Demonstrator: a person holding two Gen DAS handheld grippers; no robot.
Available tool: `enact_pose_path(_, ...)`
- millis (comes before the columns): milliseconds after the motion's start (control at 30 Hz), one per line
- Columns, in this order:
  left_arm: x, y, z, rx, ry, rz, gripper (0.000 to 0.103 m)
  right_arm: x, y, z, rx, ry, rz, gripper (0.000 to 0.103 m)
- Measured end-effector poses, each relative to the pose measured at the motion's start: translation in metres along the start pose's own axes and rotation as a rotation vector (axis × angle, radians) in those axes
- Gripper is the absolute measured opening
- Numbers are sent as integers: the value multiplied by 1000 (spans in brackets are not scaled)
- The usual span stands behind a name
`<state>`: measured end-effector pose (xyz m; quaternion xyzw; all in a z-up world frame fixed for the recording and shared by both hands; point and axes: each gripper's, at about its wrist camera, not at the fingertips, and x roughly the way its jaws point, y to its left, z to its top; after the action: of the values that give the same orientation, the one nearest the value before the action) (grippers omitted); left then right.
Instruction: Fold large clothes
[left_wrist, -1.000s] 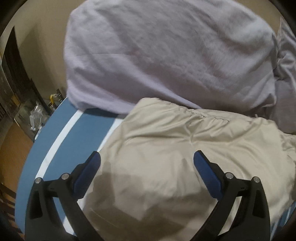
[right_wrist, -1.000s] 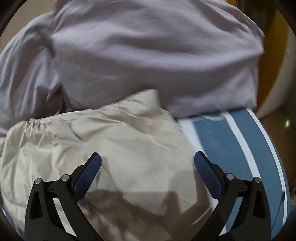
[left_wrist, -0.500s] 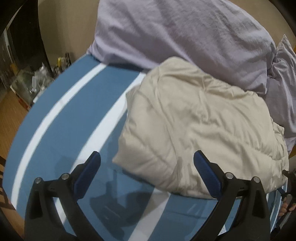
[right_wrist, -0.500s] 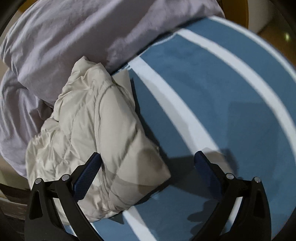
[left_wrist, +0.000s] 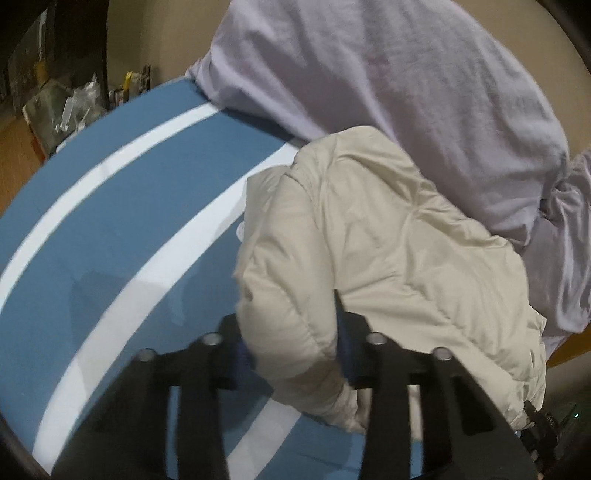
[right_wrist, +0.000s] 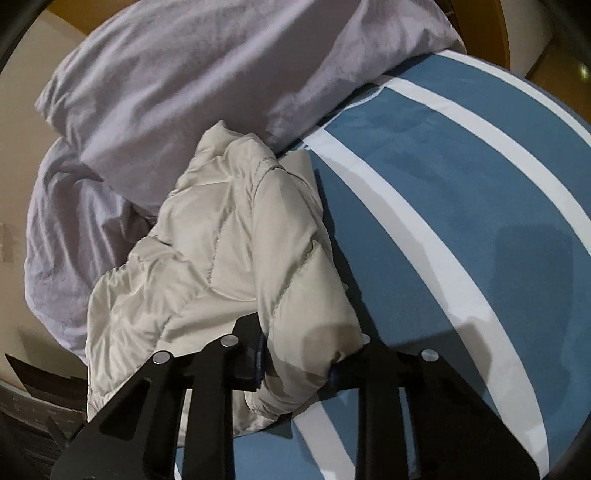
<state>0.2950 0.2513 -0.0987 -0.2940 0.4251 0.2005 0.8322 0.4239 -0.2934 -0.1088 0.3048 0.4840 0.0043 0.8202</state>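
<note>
A cream quilted puffer jacket (left_wrist: 388, 251) lies bunched on a blue bed cover with white stripes (left_wrist: 122, 206), against a lilac pillow (left_wrist: 406, 74). My left gripper (left_wrist: 291, 354) is closing, and its blue pads pinch a puffy fold at the jacket's near left edge. In the right wrist view the same jacket (right_wrist: 221, 236) lies to the left of the striped cover (right_wrist: 461, 206). My right gripper (right_wrist: 295, 354) is closing too, its jaws squeezing the jacket's near right corner. The pad tips are mostly buried in the fabric.
A second lilac pillow or bedding (right_wrist: 62, 240) sits behind the jacket. Clutter with plastic bags (left_wrist: 74, 107) stands on the floor past the bed's far left edge. A wooden floor (left_wrist: 14, 155) and a yellow-brown panel (right_wrist: 476, 22) border the bed.
Both grippers stood wide open earlier; now each has narrowed onto a fold of the jacket. Both views swung and moved down toward the jacket's near edge.
</note>
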Motion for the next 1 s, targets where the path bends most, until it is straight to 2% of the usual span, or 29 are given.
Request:
enact_pose_path(200, -32, 15, -13, 46, -30, 1, 29, -22, -6, -27, -8, 17, 12, 23)
enact_pose_path(433, -72, 63, -56, 39, -6, -10, 29, -60, -23, -78, -32, 52, 25, 23)
enact_pose_path(567, -89, 78, -75, 38, 0, -3, 31, -77, -30, -99, -37, 47, 17, 24)
enact_pose_path(633, -92, 80, -81, 52, -3, 10, 35, -83, -30, -104, -58, 41, 3, 30)
enact_pose_path(667, -93, 81, -82, 52, -2, 18, 38, -86, -29, -105, -71, 39, -18, 34)
enact_pose_path(700, -93, 81, -84, 50, -3, 25, 41, -89, -29, -106, -84, 32, -37, 43)
enact_pose_path(733, -95, 82, -86, 47, -11, 32, 42, -92, -28, -107, -95, 21, -55, 46)
enact_pose_path(800, -97, 83, -89, 48, -18, 38, 47, -107, -25, -107, -136, -49, -132, 57)
enact_pose_path(867, -99, 83, -92, 51, -23, 32, 59, -120, -21, -105, -173, -104, -173, 58)
enact_pose_path(1000, -100, 80, -96, 41, -28, 25, 73, -124, 6, -100, -251, -122, -148, 59)
